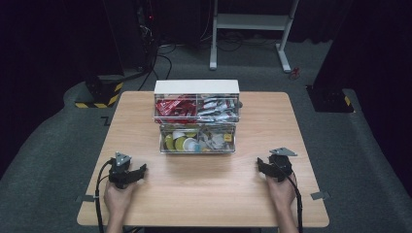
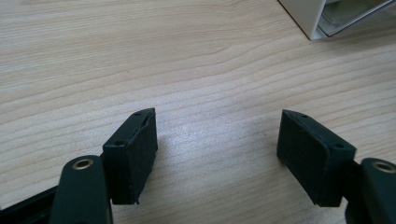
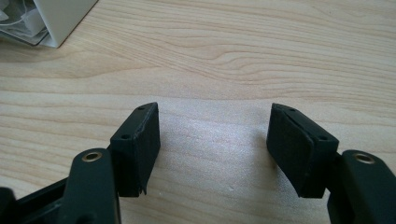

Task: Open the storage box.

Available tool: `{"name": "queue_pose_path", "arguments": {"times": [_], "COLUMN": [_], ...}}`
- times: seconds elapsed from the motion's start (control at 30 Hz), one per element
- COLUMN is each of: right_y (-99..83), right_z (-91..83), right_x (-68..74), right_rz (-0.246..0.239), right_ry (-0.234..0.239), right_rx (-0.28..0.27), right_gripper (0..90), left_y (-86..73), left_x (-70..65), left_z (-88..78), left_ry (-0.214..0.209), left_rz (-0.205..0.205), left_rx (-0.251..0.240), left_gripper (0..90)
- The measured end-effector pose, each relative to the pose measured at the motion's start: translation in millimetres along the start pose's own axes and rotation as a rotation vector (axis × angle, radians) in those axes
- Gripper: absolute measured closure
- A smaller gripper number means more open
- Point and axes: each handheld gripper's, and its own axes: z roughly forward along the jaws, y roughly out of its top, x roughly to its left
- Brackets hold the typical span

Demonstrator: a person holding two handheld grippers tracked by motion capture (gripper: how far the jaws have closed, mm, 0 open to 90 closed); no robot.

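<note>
Resting near the table's front edge: left gripper (image 1: pixel 138 172) and right gripper (image 1: pixel 262 166), each held in a hand, both well apart from the box.
Left fingers (image 2: pixel 135 154): spread wide, nothing between them, just bare wood of the table (image 2: pixel 196 70) below.
Right fingers (image 3: pixel 137 149): likewise spread wide, holding nothing, hovering close over bare wood.
Nearest thing: clear drawer (image 1: pixel 197 138), pulled out at the bottom of the box, midway between the two grippers and farther back.
Drawer contents: yellow and white round pieces and small packets, too small to tell apart.
Likely handling: drawer probably light, stiff, smooth plastic, so slippery; best taken by the front lip or a side wall, gently, to avoid tipping it.
Packets: probably light, soft and crinkly; best pinched at an edge.
Farther back: white box (image 1: pixel 197 87) with an upper clear tray, red packets (image 1: pixel 175 107) on its left, silvery packets (image 1: pixel 219 109) on its right.
</note>
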Motion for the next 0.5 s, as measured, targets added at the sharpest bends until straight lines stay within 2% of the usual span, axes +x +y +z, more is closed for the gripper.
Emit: {"name": "queue_pose_path", "arguments": {"times": [0.23,0.4,0.5], "right_y": [-0.2,-0.9,-1.9], "right_z": [-0.1,-0.1,-1.0], "right_x": [-0.2,0.9,3.4], "right_rz": [-0.002,0.008,0.02], "right_ry": [0.002,-0.009,-0.02], "right_rx": [0.0,0.015,0.02], "right_gripper": [32.6,21.4,19.7], "left_y": [-0.1,0.0,0.1], "left_x": [-0.3,-0.1,0.1], "left_z": [0.0,0.0,-0.1], "left_ry": [-0.002,-0.002,-0.002], "left_rz": [-0.003,0.0,0.0], "left_rx": [0.0,0.001,0.002], "left_gripper": [28.8,28.7,28.8]}}
